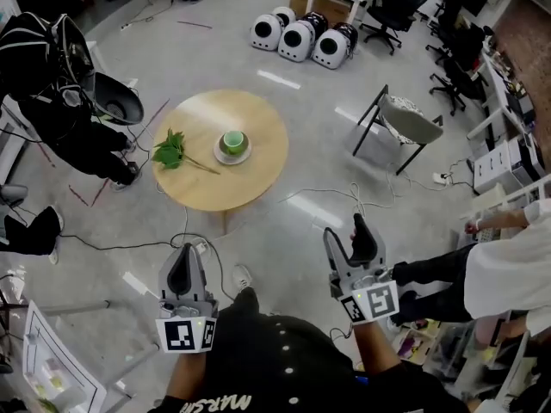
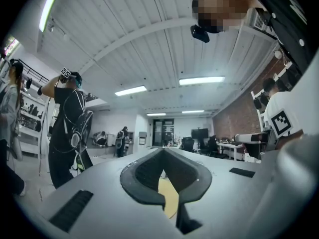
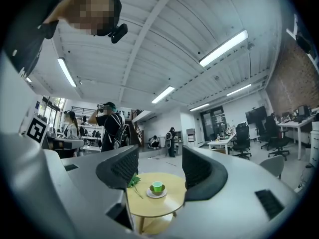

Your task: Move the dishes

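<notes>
A green cup [image 1: 233,139] stands on a white saucer [image 1: 232,154] on a round wooden table [image 1: 250,179], with a leafy green sprig [image 1: 171,151] lying to its left. Both grippers hang well short of the table, over the floor. My left gripper [image 1: 182,252] has its jaws together with nothing in them; between its jaws a strip of the table [image 2: 169,195] shows. My right gripper [image 1: 344,228] stands open and empty. In the right gripper view the cup [image 3: 157,186], saucer [image 3: 156,193] and sprig [image 3: 133,182] appear far off between the jaws [image 3: 159,159].
A grey chair [image 1: 405,123] stands right of the table. White pod-shaped cases [image 1: 301,37] sit beyond it. A person in black [image 1: 60,101] is at the left, a seated person in white [image 1: 508,269] at the right. Cables [image 1: 103,246] cross the floor.
</notes>
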{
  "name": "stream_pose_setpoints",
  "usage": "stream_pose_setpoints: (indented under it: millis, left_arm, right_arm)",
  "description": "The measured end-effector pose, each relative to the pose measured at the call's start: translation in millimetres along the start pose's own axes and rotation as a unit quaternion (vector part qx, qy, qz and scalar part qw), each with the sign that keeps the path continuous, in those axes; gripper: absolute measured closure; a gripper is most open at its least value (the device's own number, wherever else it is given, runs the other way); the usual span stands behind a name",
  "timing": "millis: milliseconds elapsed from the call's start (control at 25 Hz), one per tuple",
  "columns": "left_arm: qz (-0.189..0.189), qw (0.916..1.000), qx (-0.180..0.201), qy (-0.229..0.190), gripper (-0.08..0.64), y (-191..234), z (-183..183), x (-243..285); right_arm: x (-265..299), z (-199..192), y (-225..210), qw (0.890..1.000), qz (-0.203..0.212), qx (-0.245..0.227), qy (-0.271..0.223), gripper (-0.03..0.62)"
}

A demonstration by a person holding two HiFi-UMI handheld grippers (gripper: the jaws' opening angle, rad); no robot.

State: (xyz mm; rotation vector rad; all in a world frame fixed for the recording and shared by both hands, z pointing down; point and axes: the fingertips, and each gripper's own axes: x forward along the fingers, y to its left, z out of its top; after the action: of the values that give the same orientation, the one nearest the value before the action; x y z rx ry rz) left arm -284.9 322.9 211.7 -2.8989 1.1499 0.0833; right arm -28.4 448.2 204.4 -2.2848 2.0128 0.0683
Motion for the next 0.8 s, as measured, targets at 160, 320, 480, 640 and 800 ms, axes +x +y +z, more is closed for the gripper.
stream_pose_setpoints:
  millis: [160,320,480,640,800]
  left_arm:
    - [-0.006,1.0000,0.001,-0.007,0.551,20,7,37]
    - [-0.007,0.9999,0.000,-0.009,0.552,47,8,65]
    - [-0.016,0.9998,-0.002,-0.008,0.551,68,7,95]
    - [-0.027,0.9996,0.000,-0.009,0.551,84,4,124]
    - [-0.032,0.9995,0.001,-0.008,0.551,105,1,147]
  right_arm:
    - [41,5,-3,1.000,0.000,-0.004,-0.002,0.337]
    - [78,5,-2,1.000,-0.004,-0.003,-0.004,0.339]
    - [112,3,-3,1.000,-0.011,-0.005,-0.005,0.339]
    - [144,1,-7,1.000,-0.018,-0.004,-0.009,0.339]
    - [176,-3,-4,1.000,-0.017,-0.008,-0.010,0.339]
